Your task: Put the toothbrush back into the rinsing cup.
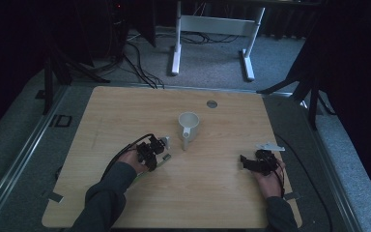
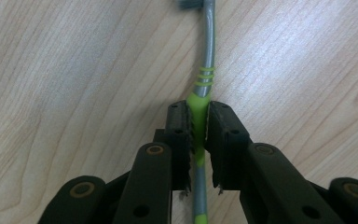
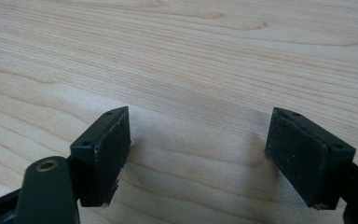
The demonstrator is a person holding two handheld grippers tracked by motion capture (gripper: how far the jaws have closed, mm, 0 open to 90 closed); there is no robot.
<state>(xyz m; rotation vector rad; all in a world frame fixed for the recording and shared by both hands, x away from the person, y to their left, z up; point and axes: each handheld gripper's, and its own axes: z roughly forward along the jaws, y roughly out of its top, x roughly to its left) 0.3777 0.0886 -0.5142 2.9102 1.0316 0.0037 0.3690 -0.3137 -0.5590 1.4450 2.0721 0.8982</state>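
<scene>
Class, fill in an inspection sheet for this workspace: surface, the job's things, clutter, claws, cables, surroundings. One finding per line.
Surface: light wooden table, with a round grey insert near the far edge.
Job's things: white mug upright mid-table; grey-and-green toothbrush.
Clutter: nothing seen.
Claws: left claw shut on the toothbrush's green handle; right claw open over bare wood.
Cables: black cable trails from the left claw; more cables on the floor.
Surroundings: dark room, grey carpet, white desk frame beyond.

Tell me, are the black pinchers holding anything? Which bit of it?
The left gripper pinches a grey and green toothbrush by the green part of its handle. The right gripper is open, holding nothing.
</scene>
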